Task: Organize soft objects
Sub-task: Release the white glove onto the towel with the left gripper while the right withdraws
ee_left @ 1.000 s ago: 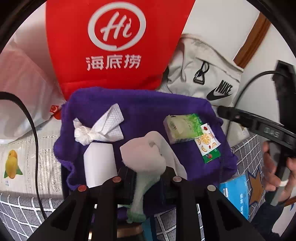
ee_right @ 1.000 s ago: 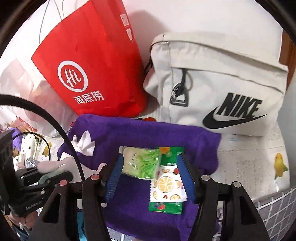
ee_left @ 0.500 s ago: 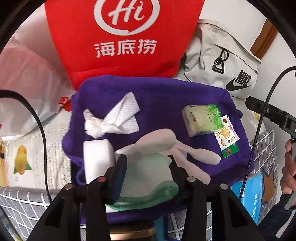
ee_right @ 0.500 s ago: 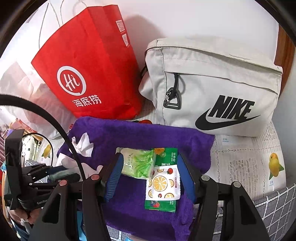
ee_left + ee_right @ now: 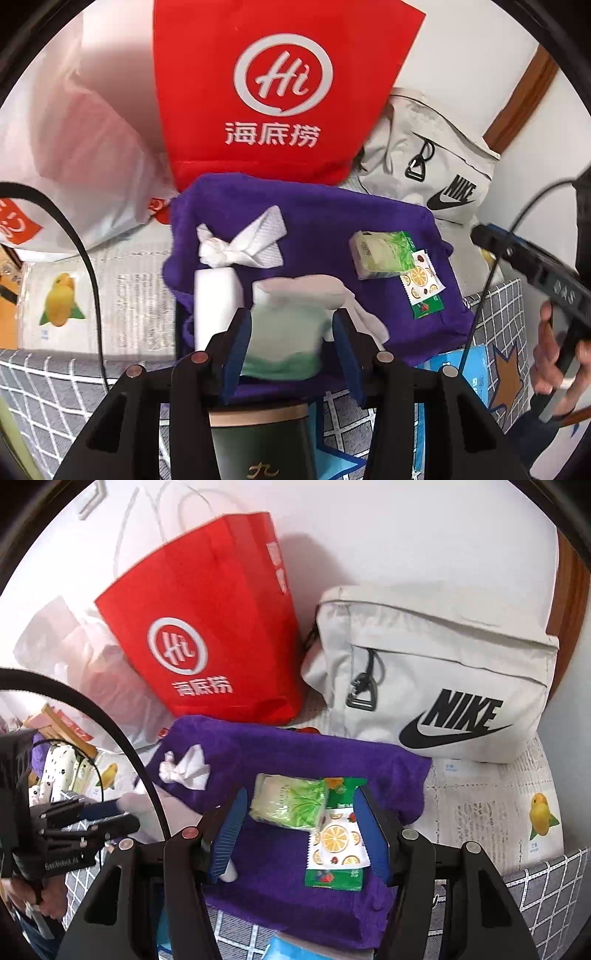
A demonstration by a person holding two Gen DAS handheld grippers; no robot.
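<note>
Left gripper (image 5: 291,343): jaws just opened, now apart, blue pads no longer pressing. Between them, lying loose on the purple towel (image 5: 332,210): the pale sock with green toe (image 5: 284,332), a second ago pinched and hanging, now spread flat. Just left of the jaws, a white block (image 5: 216,299); beyond it, a knotted tissue (image 5: 240,243). Likely meaning: sock delivered, one soft item placed.

Right gripper (image 5: 301,830): jaws apart, unchanged, holding nothing. Below and between them, the green tissue pack (image 5: 288,805) and fruit-print sachet (image 5: 338,845), probably next to be gathered.
</note>
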